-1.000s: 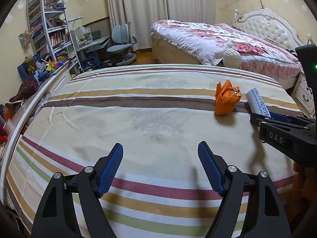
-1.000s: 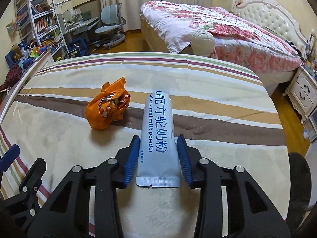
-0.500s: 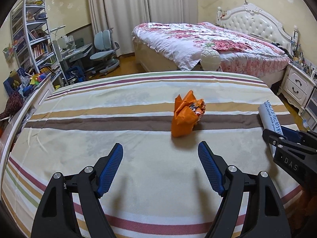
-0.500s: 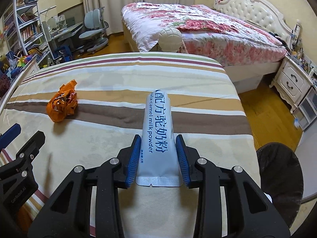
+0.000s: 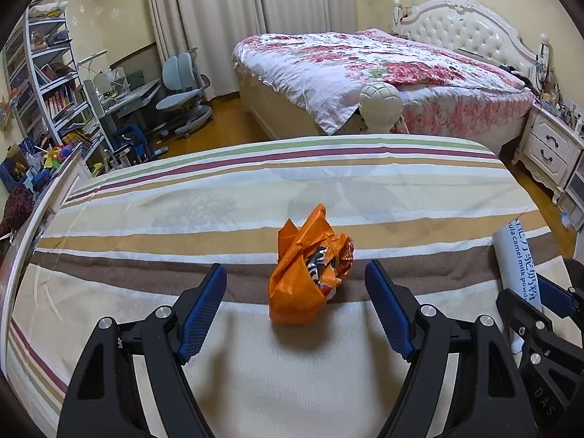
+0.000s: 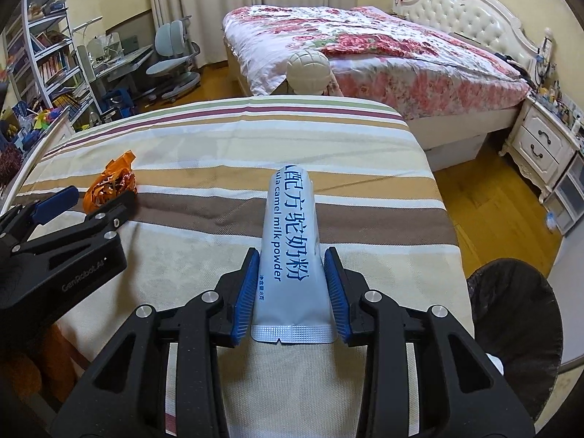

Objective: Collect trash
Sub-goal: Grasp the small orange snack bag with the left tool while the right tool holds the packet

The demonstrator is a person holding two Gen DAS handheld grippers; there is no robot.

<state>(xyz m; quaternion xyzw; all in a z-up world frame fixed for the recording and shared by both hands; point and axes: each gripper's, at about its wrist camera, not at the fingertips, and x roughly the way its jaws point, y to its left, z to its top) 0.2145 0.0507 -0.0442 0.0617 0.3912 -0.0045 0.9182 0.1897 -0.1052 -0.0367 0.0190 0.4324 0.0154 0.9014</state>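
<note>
A crumpled orange snack wrapper (image 5: 310, 273) lies on the striped bed cover (image 5: 328, 182). My left gripper (image 5: 295, 281) is open, its blue fingers either side of the wrapper and just short of it, not touching. My right gripper (image 6: 292, 266) is shut on a silver-blue milk powder sachet (image 6: 290, 233) and holds it above the cover. The sachet (image 5: 518, 255) and right gripper also show at the right edge of the left wrist view. The wrapper (image 6: 109, 182) and left gripper show at the left of the right wrist view.
A dark round bin (image 6: 518, 335) stands on the floor to the right of the striped bed. A floral bed (image 5: 365, 73), a white nightstand (image 5: 551, 146), a desk with chair (image 5: 182, 91) and shelves (image 5: 47, 84) lie beyond.
My left gripper has swung right and forward, so the orange wrapper now sits centred between its open fingers. My right gripper has moved right with the sachet, bringing the bin into view.
</note>
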